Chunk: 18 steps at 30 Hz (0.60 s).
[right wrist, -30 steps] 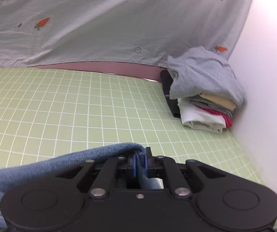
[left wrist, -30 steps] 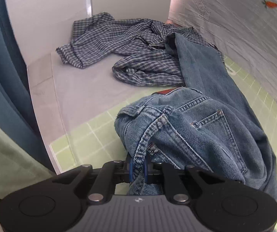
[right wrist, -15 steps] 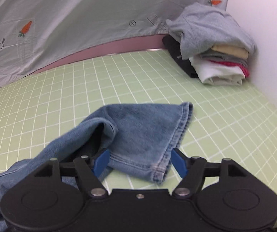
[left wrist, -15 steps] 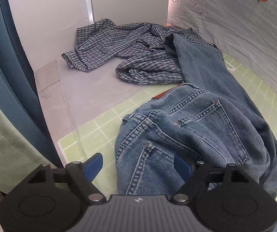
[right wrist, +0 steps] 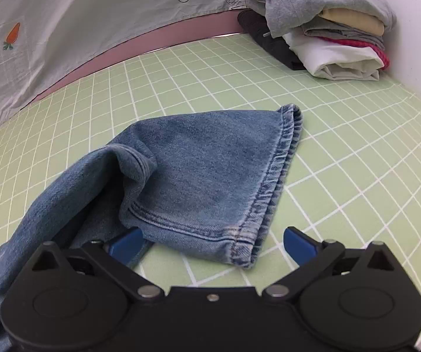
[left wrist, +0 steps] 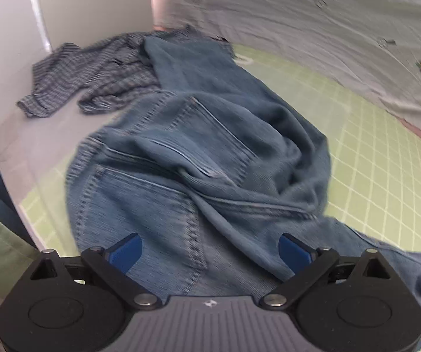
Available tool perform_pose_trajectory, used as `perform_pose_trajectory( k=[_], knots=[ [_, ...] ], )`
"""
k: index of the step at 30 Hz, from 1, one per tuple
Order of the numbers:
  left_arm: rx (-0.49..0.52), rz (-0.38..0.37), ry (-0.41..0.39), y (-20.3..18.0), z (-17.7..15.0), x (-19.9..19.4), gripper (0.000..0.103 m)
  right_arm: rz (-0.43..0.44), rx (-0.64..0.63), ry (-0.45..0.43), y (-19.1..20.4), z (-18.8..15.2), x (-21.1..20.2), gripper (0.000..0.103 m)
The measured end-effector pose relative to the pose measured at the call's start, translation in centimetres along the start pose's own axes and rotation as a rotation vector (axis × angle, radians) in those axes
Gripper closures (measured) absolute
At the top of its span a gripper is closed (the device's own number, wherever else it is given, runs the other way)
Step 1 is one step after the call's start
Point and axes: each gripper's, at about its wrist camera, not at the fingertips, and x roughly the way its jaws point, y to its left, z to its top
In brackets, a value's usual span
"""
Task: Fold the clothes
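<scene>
On the pale green grid-lined mat (right wrist: 342,152) lies the pair of faded blue denim jeans (left wrist: 198,152), the garment now being folded: its waist and back-pocket end sits bunched and creased in the left wrist view, while one leg runs across the mat to a stitched hem (right wrist: 272,182) spread flat in the right wrist view. Neither tool holds it. The left gripper (left wrist: 209,252) hangs just above the seat of the jeans with its blue-tipped jaws spread wide and nothing between them, and the right gripper (right wrist: 211,240) is equally wide, its left fingertip tucked at the edge of the leg fabric, the hem lying just ahead. That the cloth rests slack on the mat suggests it is laid out for a fresh grip, and the rumpled waist likely needs smoothing first. Beyond the waist, a crumpled blue-and-white checked shirt (left wrist: 93,79) waits on the bare white tabletop (left wrist: 43,135), with the other jeans leg lying partly over it. At the far right corner a neat stack of folded garments (right wrist: 330,29) stands against the wall, probably where finished pieces go. A grey carrot-printed sheet (right wrist: 63,29) backs the workspace.
</scene>
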Motion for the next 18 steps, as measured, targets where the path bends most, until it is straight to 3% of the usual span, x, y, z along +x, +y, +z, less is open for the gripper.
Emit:
perform_pose_trajectory(
  k=[4, 8, 9, 11, 13, 18],
  knots=[
    [0.052, -0.018, 0.063, -3.0, -0.9, 1.3, 0.004, 0.026, -0.020, 0.040, -0.3, 0.3, 1.1, 0.001],
    [0.071, -0.022, 0.098, -5.3, -0.6, 2.7, 0.004, 0.014, -0.145, 0.070, 0.9, 0.0, 1.7, 0.036],
    [0.075, -0.019, 0.108, -5.8, -0.4, 3.1, 0.004, 0.027, -0.161, 0.064, 0.9, 0.0, 1.6, 0.040],
    [0.081, -0.006, 0.133, -6.7, -0.2, 4.1, 0.004, 0.059, -0.184, 0.052, 0.9, 0.0, 1.3, 0.070],
    [0.086, 0.012, 0.157, -7.3, 0.0, 5.0, 0.004, 0.061, -0.191, 0.026, 0.7, 0.4, 0.9, 0.088],
    [0.098, 0.060, 0.216, -8.4, 0.5, 7.3, 0.004, 0.011, -0.208, -0.083, 0.2, 3.6, -0.1, 0.091]
  ],
)
